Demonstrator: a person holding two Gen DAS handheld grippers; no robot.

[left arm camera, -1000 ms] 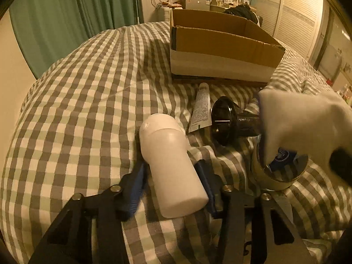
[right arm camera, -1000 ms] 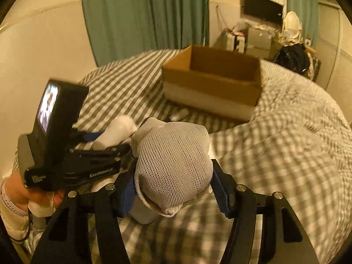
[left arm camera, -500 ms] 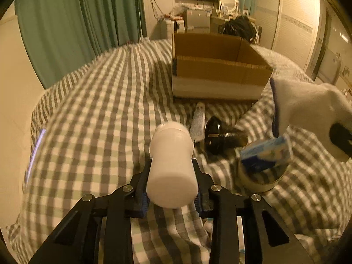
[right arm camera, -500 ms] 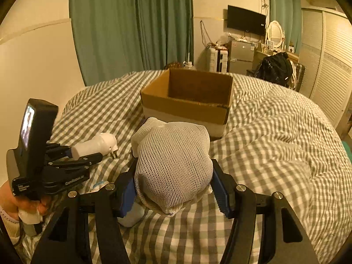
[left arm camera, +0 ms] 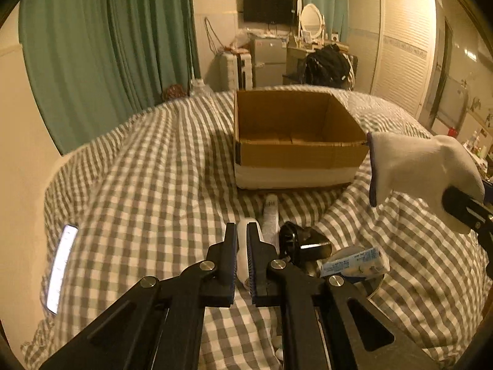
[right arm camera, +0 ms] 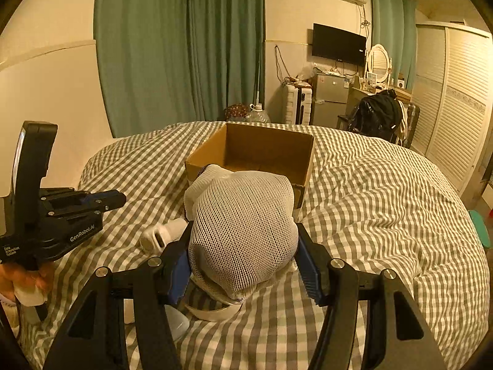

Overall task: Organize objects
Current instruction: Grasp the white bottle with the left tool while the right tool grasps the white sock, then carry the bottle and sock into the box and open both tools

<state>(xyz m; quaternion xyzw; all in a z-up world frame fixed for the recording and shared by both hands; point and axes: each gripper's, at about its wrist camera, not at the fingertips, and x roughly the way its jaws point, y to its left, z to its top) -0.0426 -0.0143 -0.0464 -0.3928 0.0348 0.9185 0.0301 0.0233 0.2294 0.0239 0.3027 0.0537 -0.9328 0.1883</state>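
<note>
My right gripper point(right arm camera: 243, 240) is shut on a white mesh cap point(right arm camera: 243, 228) and holds it above the bed, short of the open cardboard box point(right arm camera: 262, 151); the cap also shows at the right of the left wrist view point(left arm camera: 422, 166). My left gripper point(left arm camera: 242, 246) is shut and empty, raised above the bed; it also shows in the right wrist view point(right arm camera: 107, 200). A white bottle point(left arm camera: 242, 252) lies on the bed below and behind its fingers, and shows in the right wrist view point(right arm camera: 163, 234). The box point(left arm camera: 295, 141) is empty.
On the checked bedspread point(left arm camera: 148, 185) lie a white tube point(left arm camera: 270, 215), a black funnel-like object point(left arm camera: 303, 243), a blue and white packet point(left arm camera: 354, 262) on a tape roll point(right arm camera: 212, 311), and a lit phone point(left arm camera: 60, 268) at the left. Curtains and furniture stand behind.
My left gripper has let go of the white bottle, closed and risen; the bottle lies on the bed. My right gripper has lifted the mesh cap higher toward the box.
</note>
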